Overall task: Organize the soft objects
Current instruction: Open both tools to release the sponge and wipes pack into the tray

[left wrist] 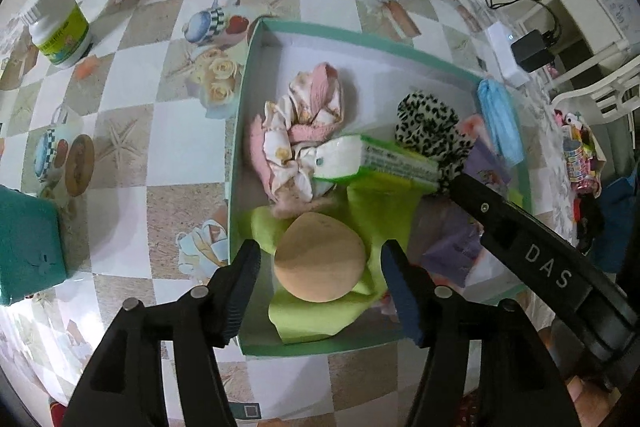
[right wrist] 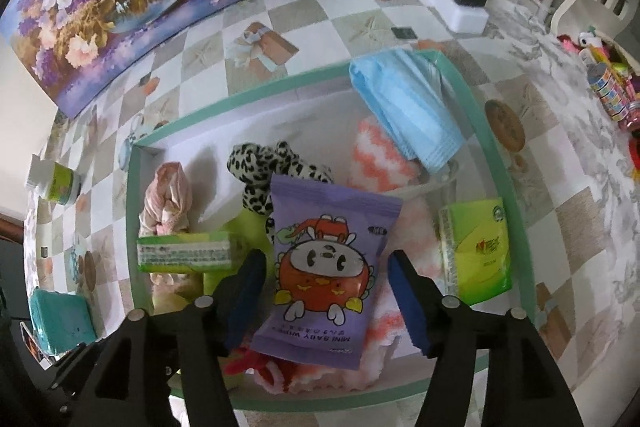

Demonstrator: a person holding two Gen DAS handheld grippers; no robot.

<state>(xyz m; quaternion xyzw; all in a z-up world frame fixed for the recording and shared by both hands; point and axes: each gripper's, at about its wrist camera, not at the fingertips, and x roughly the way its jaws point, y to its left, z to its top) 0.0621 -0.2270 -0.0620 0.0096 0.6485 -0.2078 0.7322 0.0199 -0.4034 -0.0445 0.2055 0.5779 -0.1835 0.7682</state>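
Two green tissue packs [right wrist: 184, 251] [right wrist: 478, 253], one mask [right wrist: 404, 107]

Soft indoor light, fisheye warp, slight blur.

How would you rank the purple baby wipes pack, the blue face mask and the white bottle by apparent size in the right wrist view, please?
1. Purple baby wipes pack, largest, though it lies nearest the camera.
2. Blue face mask, clearly smaller.
3. White bottle, smallest, near the distorted edge, so its true size is unsure.
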